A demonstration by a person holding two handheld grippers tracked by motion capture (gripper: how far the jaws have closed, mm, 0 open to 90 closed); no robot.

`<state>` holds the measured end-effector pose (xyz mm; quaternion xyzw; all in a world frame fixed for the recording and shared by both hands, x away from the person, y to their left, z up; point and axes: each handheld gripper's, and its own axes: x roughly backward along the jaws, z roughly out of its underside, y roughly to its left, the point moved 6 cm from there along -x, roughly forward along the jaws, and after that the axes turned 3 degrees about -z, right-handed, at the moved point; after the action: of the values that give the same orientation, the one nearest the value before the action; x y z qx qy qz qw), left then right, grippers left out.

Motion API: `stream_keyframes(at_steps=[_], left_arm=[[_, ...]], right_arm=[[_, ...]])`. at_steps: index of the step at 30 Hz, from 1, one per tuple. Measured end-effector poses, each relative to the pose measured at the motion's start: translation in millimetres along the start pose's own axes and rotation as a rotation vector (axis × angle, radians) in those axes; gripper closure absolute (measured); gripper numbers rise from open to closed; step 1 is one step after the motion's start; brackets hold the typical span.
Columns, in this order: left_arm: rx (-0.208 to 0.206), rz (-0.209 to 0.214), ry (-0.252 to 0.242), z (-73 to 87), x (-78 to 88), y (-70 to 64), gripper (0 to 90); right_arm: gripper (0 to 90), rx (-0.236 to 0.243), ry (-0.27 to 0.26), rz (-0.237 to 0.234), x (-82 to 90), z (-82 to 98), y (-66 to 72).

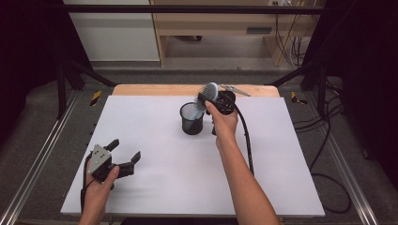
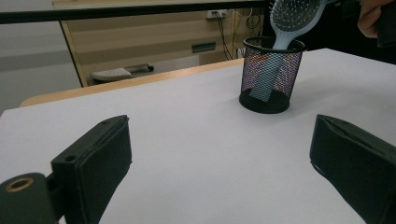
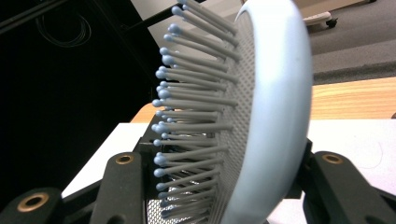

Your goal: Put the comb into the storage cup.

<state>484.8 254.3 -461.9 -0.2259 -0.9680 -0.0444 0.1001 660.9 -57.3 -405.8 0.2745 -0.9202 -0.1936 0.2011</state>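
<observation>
A light blue hairbrush (image 1: pixel 210 92) stands tilted with its handle inside a black mesh cup (image 1: pixel 192 119) at the far middle of the white table top (image 1: pixel 164 187). My right gripper (image 1: pixel 206 97) is shut on the brush head. In the right gripper view the bristles (image 3: pixel 196 116) press toward one jaw and the smooth back (image 3: pixel 280 93) lies against the other. My left gripper (image 1: pixel 126 150) rests open near the front left of the table, nothing between its jaws. From the left gripper view the cup (image 2: pixel 271 79) and the brush (image 2: pixel 292 18) stand far ahead to the right.
A thin metal tool (image 1: pixel 234 89) lies on the wooden strip (image 1: pixel 155 89) at the table's far edge, just behind the brush. The right gripper's black cable (image 1: pixel 248 140) trails across the table beside the forearm. Dark frame posts flank both sides.
</observation>
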Motion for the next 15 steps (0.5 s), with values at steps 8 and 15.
stream_keyframes(at_steps=[8,15], left_arm=[[-0.001,0.001,0.002,0.2,-0.3,0.0,5.7],[-0.001,0.003,0.004,0.4,-0.5,-0.5,5.7]], right_arm=[[47.4,-0.007,0.003,0.007,0.9,0.4,-4.2],[46.1,-0.028,0.005,0.012,2.2,0.9,-7.4]])
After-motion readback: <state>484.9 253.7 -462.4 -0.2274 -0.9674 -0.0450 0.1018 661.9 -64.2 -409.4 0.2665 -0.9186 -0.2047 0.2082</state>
